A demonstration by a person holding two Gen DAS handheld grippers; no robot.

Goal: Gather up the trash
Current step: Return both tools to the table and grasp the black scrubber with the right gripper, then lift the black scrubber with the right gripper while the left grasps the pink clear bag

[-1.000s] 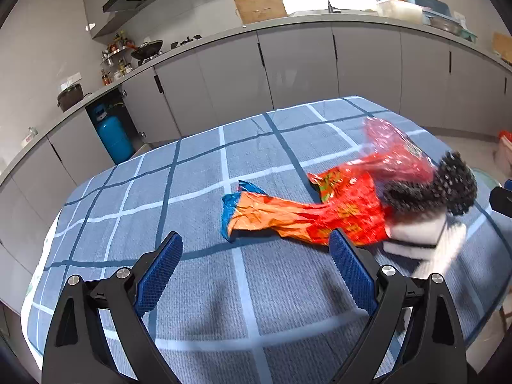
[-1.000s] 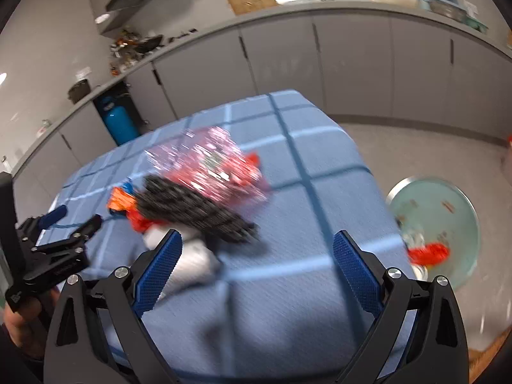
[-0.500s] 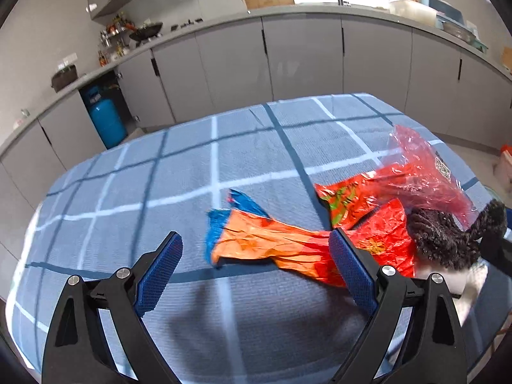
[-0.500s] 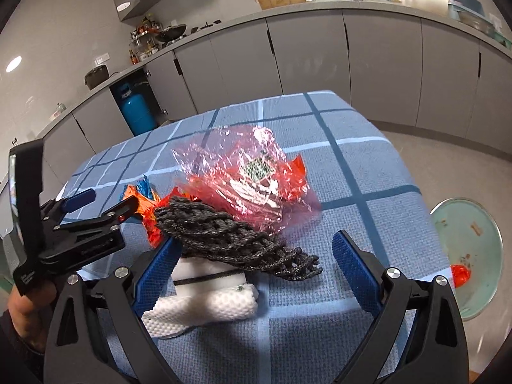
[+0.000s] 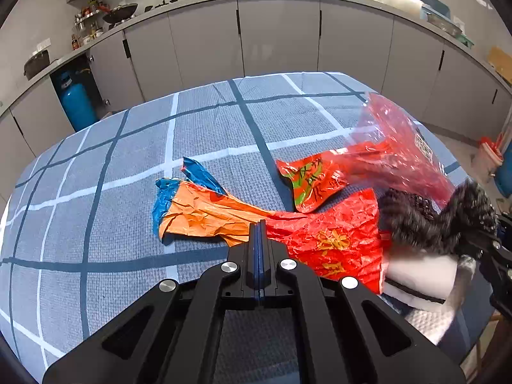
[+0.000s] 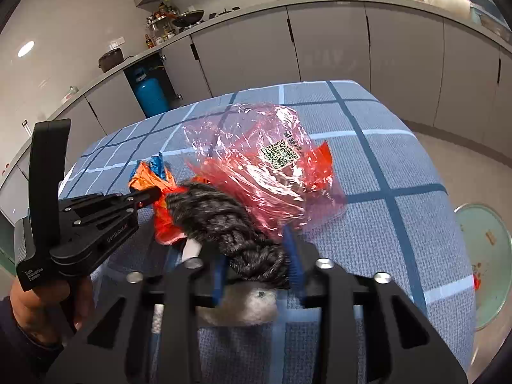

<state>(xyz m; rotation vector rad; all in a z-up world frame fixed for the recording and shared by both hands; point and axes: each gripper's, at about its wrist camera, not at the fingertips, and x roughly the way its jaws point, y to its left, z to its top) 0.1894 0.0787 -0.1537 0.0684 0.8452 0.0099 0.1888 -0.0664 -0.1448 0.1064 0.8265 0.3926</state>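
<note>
A crumpled orange, red and blue wrapper [image 5: 243,220] lies on the blue checked tablecloth [image 5: 128,166]. My left gripper [image 5: 260,224] is shut on the wrapper's near edge; it also shows in the right wrist view [image 6: 150,195]. A second red and green wrapper [image 5: 313,179], a clear pink plastic bag [image 6: 265,166] and a black foam net [image 6: 230,227] lie to the right. My right gripper [image 6: 256,265] is shut on the black net. White foam [image 5: 419,272] lies under the net.
A green round bin [image 6: 483,268] with scraps stands on the floor right of the table. Grey kitchen cabinets [image 5: 278,35] run along the back wall. A blue gas cylinder [image 5: 75,100] stands in an open bay at the left.
Both grippers have gone from open to shut. The left closed on the orange wrapper's edge. The right moved in and closed on the black net.
</note>
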